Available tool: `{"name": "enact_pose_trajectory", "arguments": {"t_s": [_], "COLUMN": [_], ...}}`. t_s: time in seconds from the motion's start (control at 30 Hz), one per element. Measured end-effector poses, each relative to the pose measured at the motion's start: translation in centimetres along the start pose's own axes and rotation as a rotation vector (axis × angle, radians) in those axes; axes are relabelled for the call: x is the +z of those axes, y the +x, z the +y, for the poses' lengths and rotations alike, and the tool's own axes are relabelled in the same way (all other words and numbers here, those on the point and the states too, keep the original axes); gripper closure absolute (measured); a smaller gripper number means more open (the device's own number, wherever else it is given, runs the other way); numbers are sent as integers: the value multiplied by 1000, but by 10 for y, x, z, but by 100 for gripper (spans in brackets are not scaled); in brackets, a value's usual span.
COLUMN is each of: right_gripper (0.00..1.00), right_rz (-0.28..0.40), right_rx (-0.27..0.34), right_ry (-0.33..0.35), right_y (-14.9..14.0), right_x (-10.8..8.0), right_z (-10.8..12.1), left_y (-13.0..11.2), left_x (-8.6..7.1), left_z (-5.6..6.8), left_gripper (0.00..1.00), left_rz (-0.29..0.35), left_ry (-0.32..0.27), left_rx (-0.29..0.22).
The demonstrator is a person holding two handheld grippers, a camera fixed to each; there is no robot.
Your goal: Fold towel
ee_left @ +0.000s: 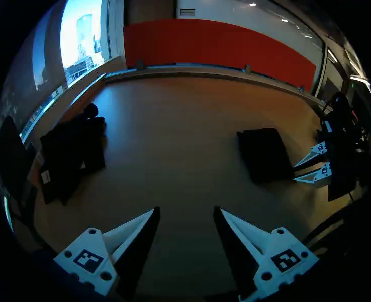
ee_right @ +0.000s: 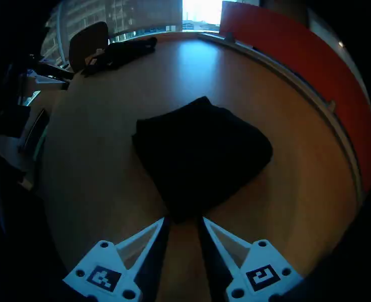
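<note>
A black towel [ee_right: 200,156] lies folded into a thick, roughly square bundle on the wooden table [ee_right: 100,166]. In the right gripper view my right gripper [ee_right: 183,221] sits low at the towel's near corner, its fingers a little apart with bare wood between them. In the left gripper view the same towel [ee_left: 263,153] rests to the right, with the right gripper [ee_left: 294,172] touching its right edge. My left gripper [ee_left: 185,214] hovers open over bare table [ee_left: 180,131], well away from the towel, holding nothing.
A heap of black bags or clothing [ee_left: 72,151] sits at the table's left side, seen far off as a dark heap [ee_right: 122,50] beside a chair back [ee_right: 87,40]. A red wall panel [ee_left: 210,45] runs behind the table's far edge. Dark equipment [ee_left: 344,136] stands at right.
</note>
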State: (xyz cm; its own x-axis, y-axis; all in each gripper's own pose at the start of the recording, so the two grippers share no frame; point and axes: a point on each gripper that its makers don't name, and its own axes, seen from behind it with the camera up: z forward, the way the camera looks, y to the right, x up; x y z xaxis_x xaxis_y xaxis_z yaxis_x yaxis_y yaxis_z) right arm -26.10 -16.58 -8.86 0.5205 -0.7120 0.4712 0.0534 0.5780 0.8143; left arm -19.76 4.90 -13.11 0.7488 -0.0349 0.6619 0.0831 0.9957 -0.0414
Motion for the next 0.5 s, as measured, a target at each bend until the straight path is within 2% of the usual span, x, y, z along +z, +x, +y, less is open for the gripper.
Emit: {"name": "enact_pose_trajectory", "arguments": {"t_s": [0.17, 0.3, 0.5], "right_gripper": [75, 91, 93], "right_rz": [1, 3, 16], "right_rx": [18, 35, 54], "right_ry": [-6, -6, -14], "right_y": [0, 0, 2], "right_x": [3, 3, 1], "right_z": [1, 1, 5], "left_y": [-1, -1, -1], "left_x": [0, 0, 1], "left_z": [0, 0, 0], "left_gripper": [23, 23, 23], "left_rz": [-2, -3, -3], "left_ry": [1, 0, -3], "left_rx": [2, 2, 4]}}
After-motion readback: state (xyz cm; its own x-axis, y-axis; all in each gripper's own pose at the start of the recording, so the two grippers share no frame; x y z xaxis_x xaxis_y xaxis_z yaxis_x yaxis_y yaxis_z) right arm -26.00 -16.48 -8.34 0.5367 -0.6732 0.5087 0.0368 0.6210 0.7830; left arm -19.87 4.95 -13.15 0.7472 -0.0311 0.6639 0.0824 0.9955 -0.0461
